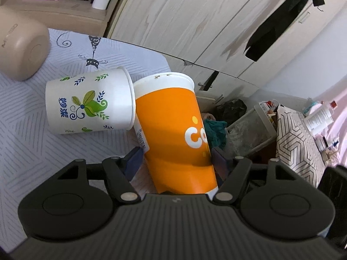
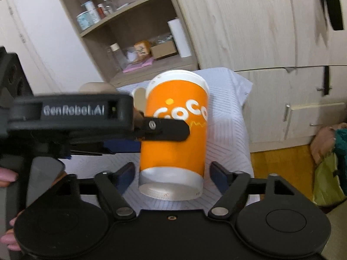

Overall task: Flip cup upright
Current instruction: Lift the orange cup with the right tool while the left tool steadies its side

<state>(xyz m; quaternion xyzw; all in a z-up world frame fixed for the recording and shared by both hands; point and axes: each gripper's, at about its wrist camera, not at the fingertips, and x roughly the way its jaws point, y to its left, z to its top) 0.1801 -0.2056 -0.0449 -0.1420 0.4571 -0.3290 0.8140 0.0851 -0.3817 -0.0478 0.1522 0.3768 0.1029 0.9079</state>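
The left gripper (image 1: 175, 158) was clamped on the orange cup (image 1: 173, 130), held above the tabletop (image 1: 26, 143) beside a white cup (image 1: 89, 101) lying sideways. The right gripper (image 2: 172, 173) stood wide, near the orange cup's base.

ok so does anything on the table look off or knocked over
Yes. The white cup with the green leaf print lies on its side on the striped tablecloth, its rim against the orange cup. The orange cup is off the table, tilted in the left gripper, with small brown specks on its rim. No spill shows.
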